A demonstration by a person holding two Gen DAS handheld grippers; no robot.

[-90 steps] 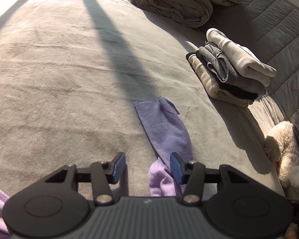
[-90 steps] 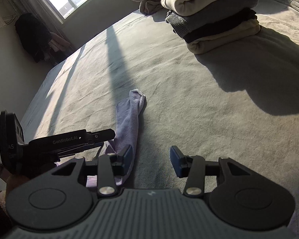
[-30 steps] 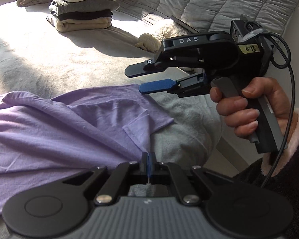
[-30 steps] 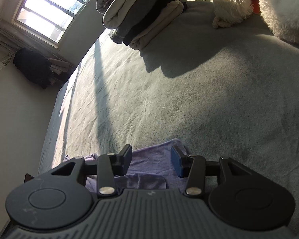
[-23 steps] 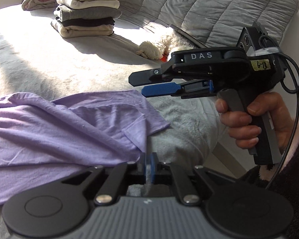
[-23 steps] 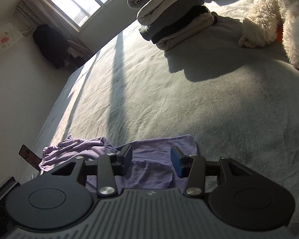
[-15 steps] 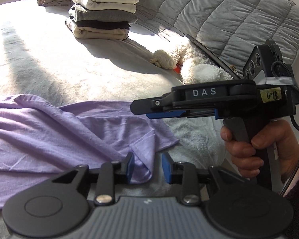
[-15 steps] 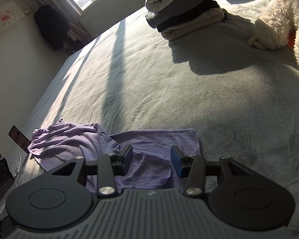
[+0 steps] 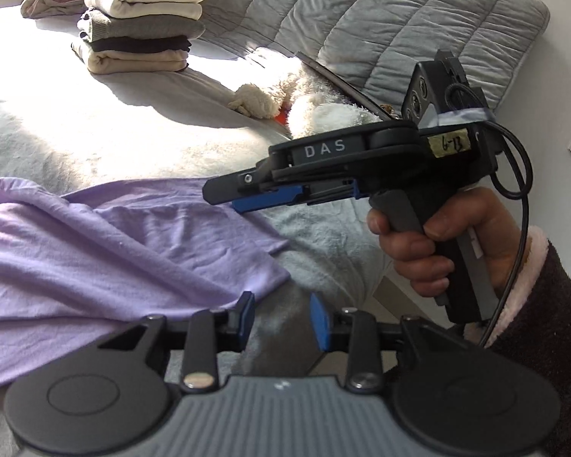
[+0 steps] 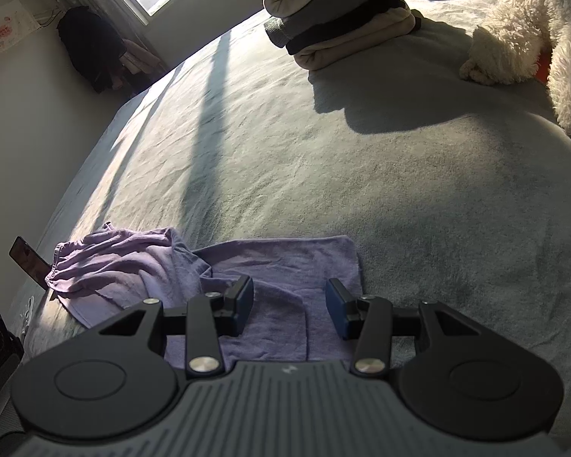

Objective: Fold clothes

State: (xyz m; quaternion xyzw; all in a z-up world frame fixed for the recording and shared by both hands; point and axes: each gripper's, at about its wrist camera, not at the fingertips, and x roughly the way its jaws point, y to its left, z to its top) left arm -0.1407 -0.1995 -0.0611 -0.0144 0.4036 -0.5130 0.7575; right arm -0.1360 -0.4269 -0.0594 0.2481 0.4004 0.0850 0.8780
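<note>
A lilac garment [image 9: 114,251] lies spread on the grey bed, bunched at its far end in the right wrist view [image 10: 141,262]. My left gripper [image 9: 281,320] is open and empty just off the garment's near corner, at the bed's edge. My right gripper [image 10: 289,304] is open and empty, hovering low over the garment's flat end. The right gripper also shows in the left wrist view [image 9: 255,194], held in a hand above the garment's right edge.
A stack of folded clothes [image 9: 137,30] stands at the far side of the bed, also seen in the right wrist view [image 10: 338,19]. A white plush toy [image 9: 304,103] lies by the quilted grey headboard [image 9: 380,23]. A phone [image 10: 28,261] rests at the bed's left edge.
My left gripper was shut on the garment's corner, then opened and let it go. The garment now lies flatter. My right gripper stayed open and drew back over the garment's end.
</note>
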